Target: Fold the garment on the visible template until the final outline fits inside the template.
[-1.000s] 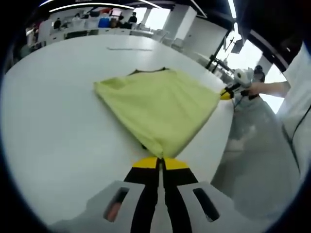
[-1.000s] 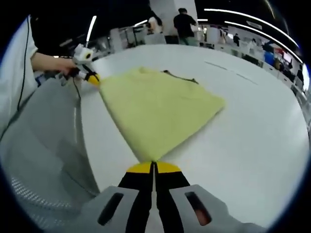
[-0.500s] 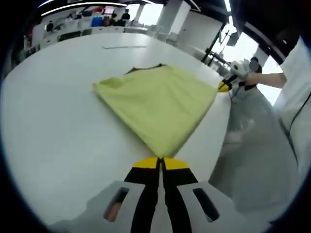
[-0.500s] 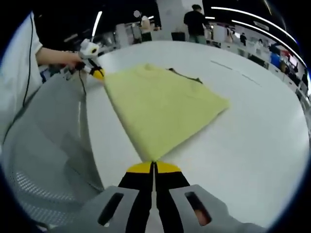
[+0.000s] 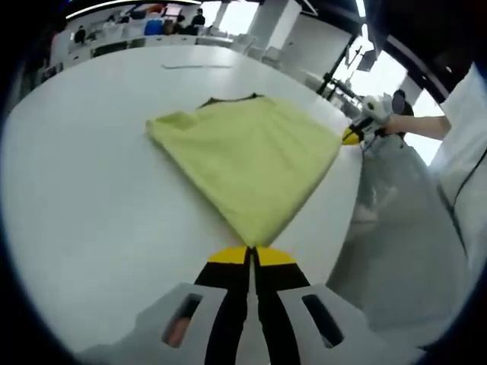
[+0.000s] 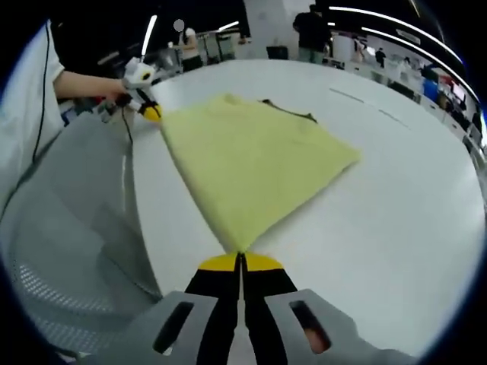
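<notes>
A yellow-green garment [image 5: 247, 156] lies folded flat on the white table [image 5: 91, 198], with a thin dark edge [image 5: 228, 99] peeking out at its far side. My left gripper [image 5: 251, 249] is shut on the garment's near corner. In the left gripper view my right gripper [image 5: 352, 137] holds the neighbouring corner at the table's edge, in a person's hand. The right gripper view shows the garment [image 6: 251, 160] spreading away from my right gripper [image 6: 242, 255], which is shut on its corner. My left gripper [image 6: 150, 112] pinches the far left corner there. The hem between them is stretched straight.
The table's edge [image 6: 141, 220] runs along the held hem, and beyond it is grey floor [image 6: 68, 228]. A thin strip [image 5: 194, 66] lies on the table far behind the garment. A white sleeve [image 5: 468, 129] is at the right. People stand at desks in the background.
Both grippers keep their hold on the garment's corners. The views have shifted slightly, and the held hem looks a little straighter and lower on the table.
</notes>
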